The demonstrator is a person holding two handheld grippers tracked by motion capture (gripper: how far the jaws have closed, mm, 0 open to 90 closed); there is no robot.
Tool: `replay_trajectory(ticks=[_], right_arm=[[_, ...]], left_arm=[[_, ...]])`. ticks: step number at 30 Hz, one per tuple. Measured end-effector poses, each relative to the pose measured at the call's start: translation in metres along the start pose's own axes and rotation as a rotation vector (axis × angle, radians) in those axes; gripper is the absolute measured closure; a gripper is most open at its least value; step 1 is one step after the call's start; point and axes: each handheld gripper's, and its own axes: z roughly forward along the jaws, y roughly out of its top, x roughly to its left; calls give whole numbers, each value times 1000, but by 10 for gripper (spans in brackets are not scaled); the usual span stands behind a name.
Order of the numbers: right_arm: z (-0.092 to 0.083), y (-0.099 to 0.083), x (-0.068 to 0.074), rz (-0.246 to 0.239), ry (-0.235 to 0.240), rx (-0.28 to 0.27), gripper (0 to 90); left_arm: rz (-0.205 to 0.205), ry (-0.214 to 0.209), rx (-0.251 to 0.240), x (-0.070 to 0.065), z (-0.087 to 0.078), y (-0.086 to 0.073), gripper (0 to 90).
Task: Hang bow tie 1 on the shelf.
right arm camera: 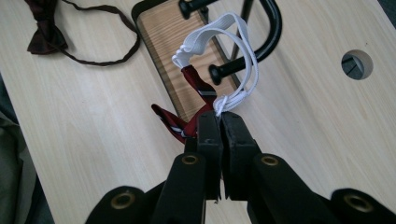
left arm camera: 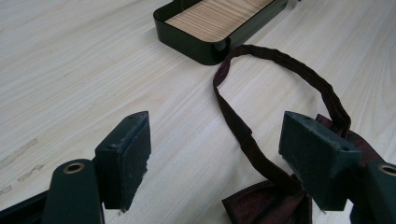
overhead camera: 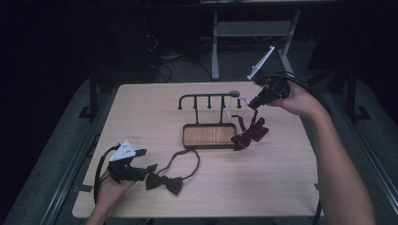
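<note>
White elastic loop [right arm camera: 243, 51] of the striped dark-red bow tie [overhead camera: 248, 133] is pinched in the right gripper [right arm camera: 220, 119], jaws pressed together on it, looks like right at the knot. Bow hangs over the right end of the black wood-bottomed tray [overhead camera: 187, 140]; loop sits near a peg of the black hook rack [overhead camera: 206, 97]. Left gripper [left arm camera: 212, 154] jaws spread, low over the wooden table [overhead camera: 263, 187], straddling the strap of the plain dark-brown bow tie [overhead camera: 164, 183].
</note>
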Motion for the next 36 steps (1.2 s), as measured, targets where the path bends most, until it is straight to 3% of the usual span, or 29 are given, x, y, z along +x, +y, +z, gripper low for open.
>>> replay_trajectory(ticks=[21,36], right_arm=[[9,-2,-13,51,2,-2,840],[9,-16,-4,25,33,-11,779]], left_arm=[[10,5,-8,-2,-2,1,251],[14,6,2,-2,0,1,251]])
